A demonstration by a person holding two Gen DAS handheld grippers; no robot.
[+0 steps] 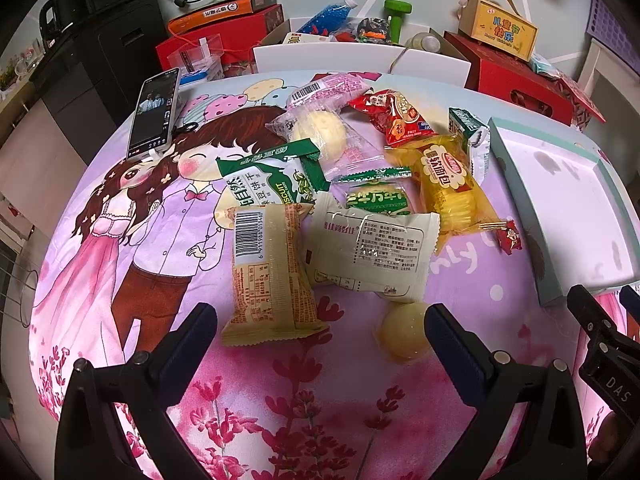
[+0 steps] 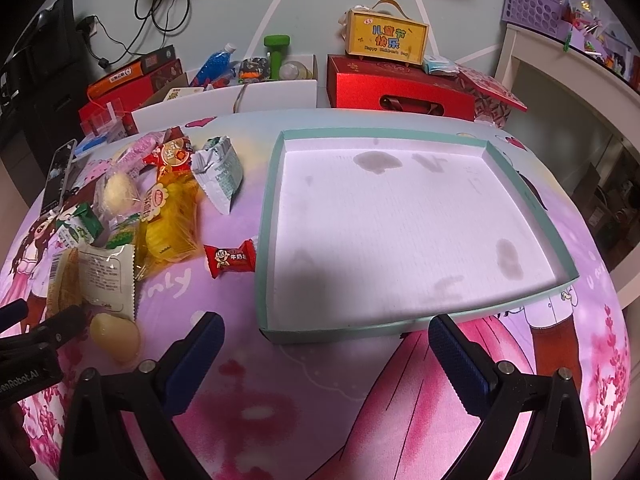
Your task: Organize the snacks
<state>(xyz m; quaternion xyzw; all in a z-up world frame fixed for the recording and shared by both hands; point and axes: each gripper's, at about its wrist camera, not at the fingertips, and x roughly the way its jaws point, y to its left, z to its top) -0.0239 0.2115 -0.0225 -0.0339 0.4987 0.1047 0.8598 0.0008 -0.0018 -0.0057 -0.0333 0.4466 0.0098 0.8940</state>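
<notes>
Left tool (image 1: 320,332): nearest the lens, jaws spread wide, holding nothing, hovering over the near edge of the snack pile.
Right tool (image 2: 326,344): likewise spread and empty, poised at the near wall of the tray (image 2: 516,184).
Tray: shallow, teal-rimmed, white floor with grey stains; nothing in it. Sits on the printed cloth (image 1: 304,400) covering the desk, to the right of the pile.
Snacks: none sorted yet. Beige barcode packet (image 1: 272,272) and round yellow sweet (image 1: 404,330) lie nearest the left tool; white packet (image 1: 372,252), green biscuit pack (image 1: 266,186) and yellow bread pack (image 1: 448,188) overlap behind. Red candy (image 2: 230,258) lies apart, just beside the tray's left wall.
Risks: overlapping wrappers may drag neighbours along; slick film may slip; the sweet could roll.
</notes>
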